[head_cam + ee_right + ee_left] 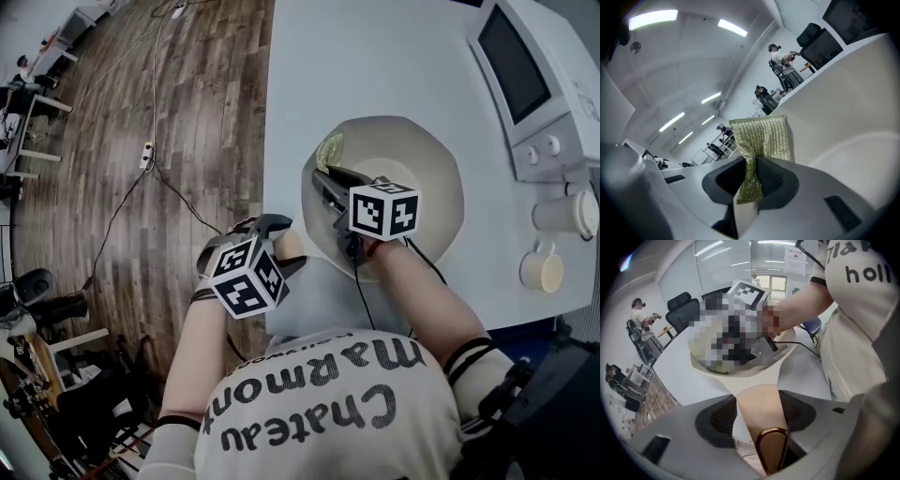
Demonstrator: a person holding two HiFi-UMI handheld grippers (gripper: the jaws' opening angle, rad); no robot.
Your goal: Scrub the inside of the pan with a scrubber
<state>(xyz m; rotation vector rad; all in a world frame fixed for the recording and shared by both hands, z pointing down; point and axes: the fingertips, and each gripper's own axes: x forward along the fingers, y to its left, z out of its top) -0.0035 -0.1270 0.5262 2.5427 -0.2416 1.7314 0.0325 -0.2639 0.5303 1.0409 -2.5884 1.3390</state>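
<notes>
Pan point(433, 155) sits at the bench's point(375, 56) near left corner, its handle point(757, 397) clamped in the left tongs point(758, 423) by the left edge, while the right tongs point(751, 174) pinch the scrubber point(761, 133) by a bunched strip inside the pan. A hard stroke could drag the mesh out of that narrow pinch, or shove the pan over the close edge if the handle twists in its grip. Open bench lies toward the far edge; the appliance point(525, 84) and cups point(548, 270) crowd the right edge.

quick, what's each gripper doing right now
left gripper: shut on the pan handle
right gripper: shut on the scrubber
</notes>
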